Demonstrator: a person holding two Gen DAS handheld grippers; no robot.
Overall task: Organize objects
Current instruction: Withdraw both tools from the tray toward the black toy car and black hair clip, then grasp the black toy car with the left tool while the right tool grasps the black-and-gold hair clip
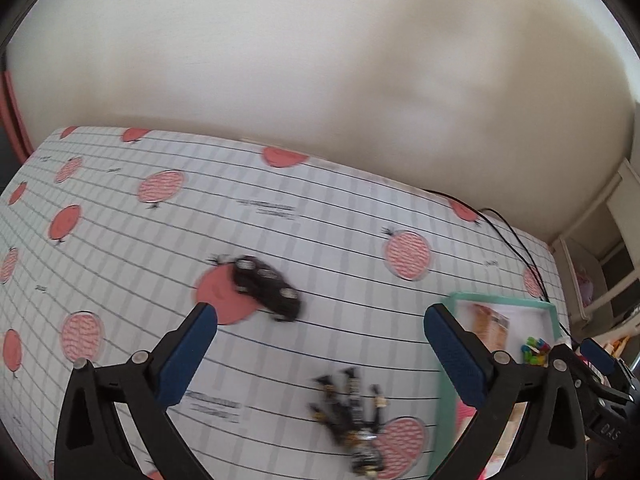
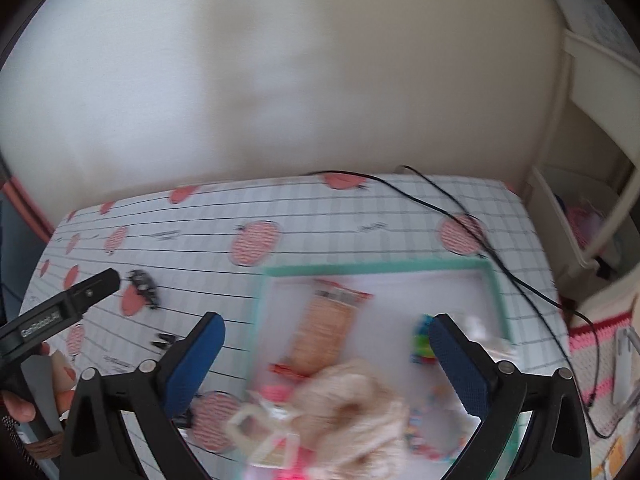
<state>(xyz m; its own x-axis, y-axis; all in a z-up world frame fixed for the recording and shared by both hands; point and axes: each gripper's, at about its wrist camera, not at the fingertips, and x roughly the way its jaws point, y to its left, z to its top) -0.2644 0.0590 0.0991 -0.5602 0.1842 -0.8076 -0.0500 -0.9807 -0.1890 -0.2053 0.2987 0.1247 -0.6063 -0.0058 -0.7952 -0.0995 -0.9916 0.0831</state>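
Observation:
A black toy car (image 1: 267, 282) lies on the patterned tablecloth, ahead of my left gripper (image 1: 318, 322), which is open and empty. Nearer, a black spiky toy figure (image 1: 352, 412) lies between the left fingers' line and the camera. A white tray with a mint-green rim (image 2: 376, 269) holds an orange packet (image 2: 326, 322), a cream knitted piece (image 2: 352, 412), colourful small blocks (image 2: 422, 344) and beads. My right gripper (image 2: 326, 332) hangs open above the tray, holding nothing. The car (image 2: 144, 286) also shows at left in the right wrist view.
A black cable (image 2: 472, 216) runs across the table's far right and down its side. White shelving (image 2: 576, 216) stands to the right. A wall closes the back. The left tool (image 2: 60, 312) and a hand (image 2: 24, 404) show at the left edge.

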